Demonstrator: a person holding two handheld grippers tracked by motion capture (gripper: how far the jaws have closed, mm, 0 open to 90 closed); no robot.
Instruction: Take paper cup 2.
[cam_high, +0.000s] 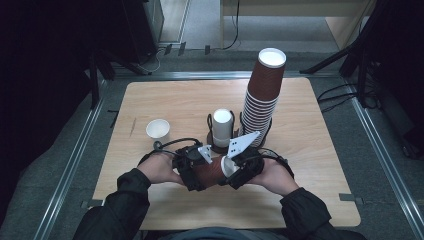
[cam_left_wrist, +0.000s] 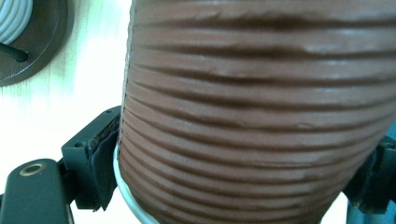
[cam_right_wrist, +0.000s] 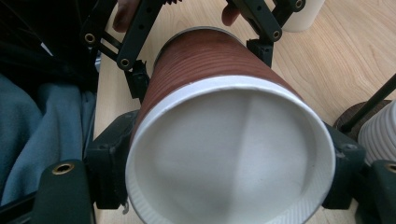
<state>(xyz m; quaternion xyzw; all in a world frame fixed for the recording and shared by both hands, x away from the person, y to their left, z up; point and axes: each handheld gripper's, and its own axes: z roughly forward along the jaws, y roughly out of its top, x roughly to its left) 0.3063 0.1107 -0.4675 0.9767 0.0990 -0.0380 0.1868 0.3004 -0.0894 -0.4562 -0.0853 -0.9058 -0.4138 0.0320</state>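
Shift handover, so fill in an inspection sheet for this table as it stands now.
Surface: light wooden table, no spills seen.
Job's things: brown ribbed cup lying sideways between both grippers, white rim toward the right one; it may be two nested cups, cannot tell.
Clutter: tall brown cup stack in a wire holder; shorter white cup stack in another; loose white cup.
Grippers: left hand-held gripper at the cup's base end; right hand-held gripper at its rim end, pads beside the wall.
Cables: black gripper cable looping on the table.
Surroundings: grey floor, dark stands, floor cables.
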